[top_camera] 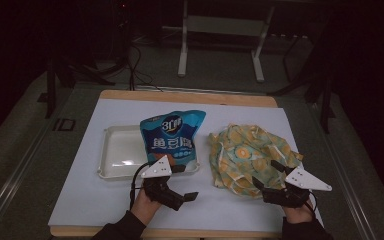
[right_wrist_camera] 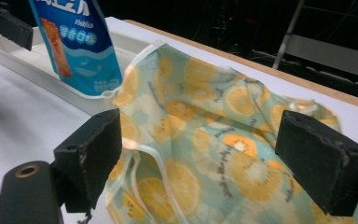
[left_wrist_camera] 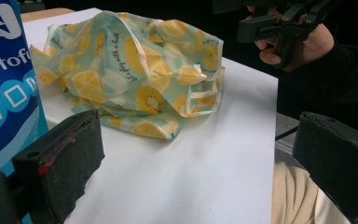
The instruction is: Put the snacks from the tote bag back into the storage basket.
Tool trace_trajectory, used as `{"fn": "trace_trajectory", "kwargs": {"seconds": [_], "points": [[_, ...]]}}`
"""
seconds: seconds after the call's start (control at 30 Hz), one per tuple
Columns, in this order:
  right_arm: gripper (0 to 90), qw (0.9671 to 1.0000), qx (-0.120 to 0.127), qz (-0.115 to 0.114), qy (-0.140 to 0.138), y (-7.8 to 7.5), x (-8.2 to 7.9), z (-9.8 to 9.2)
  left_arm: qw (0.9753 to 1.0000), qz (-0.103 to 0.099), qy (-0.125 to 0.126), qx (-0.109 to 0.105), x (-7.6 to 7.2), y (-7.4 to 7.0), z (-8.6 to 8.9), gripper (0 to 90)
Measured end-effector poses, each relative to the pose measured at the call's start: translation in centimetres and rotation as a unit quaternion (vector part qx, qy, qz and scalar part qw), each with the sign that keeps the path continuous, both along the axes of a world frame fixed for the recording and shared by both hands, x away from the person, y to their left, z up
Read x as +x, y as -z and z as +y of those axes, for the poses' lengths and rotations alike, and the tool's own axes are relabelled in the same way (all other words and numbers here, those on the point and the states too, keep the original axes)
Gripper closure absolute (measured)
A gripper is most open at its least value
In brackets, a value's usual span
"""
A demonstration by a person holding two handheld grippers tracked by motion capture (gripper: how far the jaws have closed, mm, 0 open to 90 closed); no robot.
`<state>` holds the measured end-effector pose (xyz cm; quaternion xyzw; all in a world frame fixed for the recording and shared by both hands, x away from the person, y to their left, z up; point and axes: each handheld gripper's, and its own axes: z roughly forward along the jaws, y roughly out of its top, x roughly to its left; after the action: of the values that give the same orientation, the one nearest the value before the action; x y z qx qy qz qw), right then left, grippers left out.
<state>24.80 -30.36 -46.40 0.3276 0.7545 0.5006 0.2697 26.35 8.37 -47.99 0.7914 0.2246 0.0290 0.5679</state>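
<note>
White paper covers the wooden table [top_camera: 190, 96] in a dark room, the crumpled lemon-print fabric bag [top_camera: 247, 152] right of the white plastic tray [top_camera: 117, 150], both grippers [top_camera: 180, 192] [top_camera: 270, 182] near, jaws spread.

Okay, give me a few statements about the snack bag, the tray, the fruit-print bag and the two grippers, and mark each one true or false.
1. The blue snack bag stands in the white tray. True.
2. The fruit-print bag lies inside the tray. False: it lies crumpled on the white mat, to the right of the tray.
3. The right gripper has its jaws spread, with the fruit-print bag between and beyond them. True.
4. The left gripper is clamped on the snack bag. False: its jaws stand apart over bare mat, with the snack bag beside one of them.
5. The tray is dark green. False: it is white.
</note>
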Motion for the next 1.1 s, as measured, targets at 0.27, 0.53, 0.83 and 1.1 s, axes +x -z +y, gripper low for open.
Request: {"fn": "trace_trajectory", "kwargs": {"seconds": [0.27,0.53,0.83,1.1], "points": [[14.4,0.9999,0.004,-0.007,0.013,0.1,-0.3,-0.8,1.0000,-0.006,0.000,-0.006,0.2,0.3,0.2,2.6],[14.3,0.9998,0.005,-0.011,0.018,0.3,-0.2,-0.9,1.0000,-0.005,0.003,0.003,0.2,1.1,0.0,2.6],[14.4,0.9996,0.006,-0.020,0.019,0.2,-0.2,-1.1,0.9998,-0.014,0.012,0.013,-0.2,1.3,-0.3,2.6],[14.4,0.9997,0.005,-0.015,0.021,0.5,0.0,-1.1,0.9997,-0.018,0.010,0.016,-0.4,1.3,-0.3,2.6]]}}
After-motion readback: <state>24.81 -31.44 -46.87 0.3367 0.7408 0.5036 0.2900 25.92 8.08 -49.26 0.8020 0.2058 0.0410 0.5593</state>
